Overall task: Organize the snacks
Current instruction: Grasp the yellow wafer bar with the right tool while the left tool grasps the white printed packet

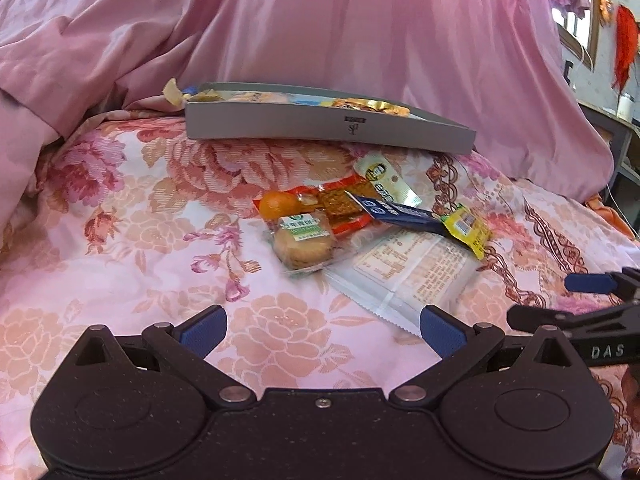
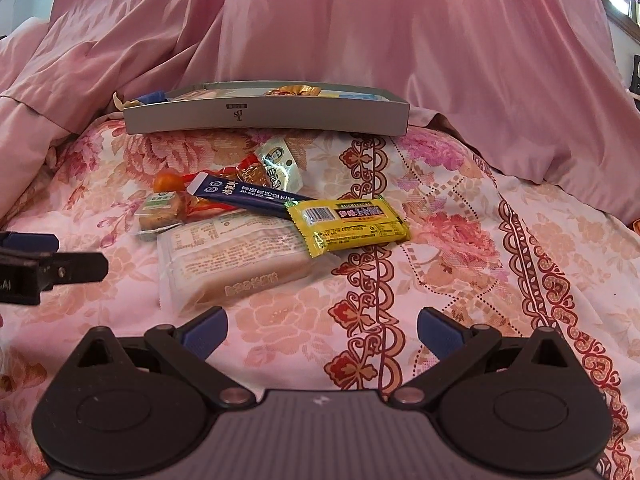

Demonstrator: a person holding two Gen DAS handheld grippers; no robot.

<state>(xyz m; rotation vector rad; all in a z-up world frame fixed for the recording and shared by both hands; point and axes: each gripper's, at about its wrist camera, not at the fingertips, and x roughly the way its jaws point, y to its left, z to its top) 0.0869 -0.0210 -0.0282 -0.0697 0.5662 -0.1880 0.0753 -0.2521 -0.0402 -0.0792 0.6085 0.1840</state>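
A pile of snacks lies on the floral bedspread: a wrapped cookie (image 1: 303,243) (image 2: 159,210), an orange candy (image 1: 278,203), a red packet (image 1: 342,204), a dark blue stick (image 1: 404,212) (image 2: 248,196), a yellow bar (image 2: 349,225) (image 1: 468,230), a cream sachet (image 1: 386,178) (image 2: 278,162) and a large clear packet (image 1: 404,276) (image 2: 232,260). Behind them stands a shallow grey box (image 1: 328,126) (image 2: 266,118) holding several snacks. My left gripper (image 1: 322,332) is open and empty in front of the pile. My right gripper (image 2: 322,332) is open and empty, right of the large packet.
A pink quilt (image 1: 320,24) is heaped behind the box and along the left. The right gripper's fingers (image 1: 588,282) show at the right edge of the left wrist view. Furniture and a window (image 1: 576,20) stand at far right.
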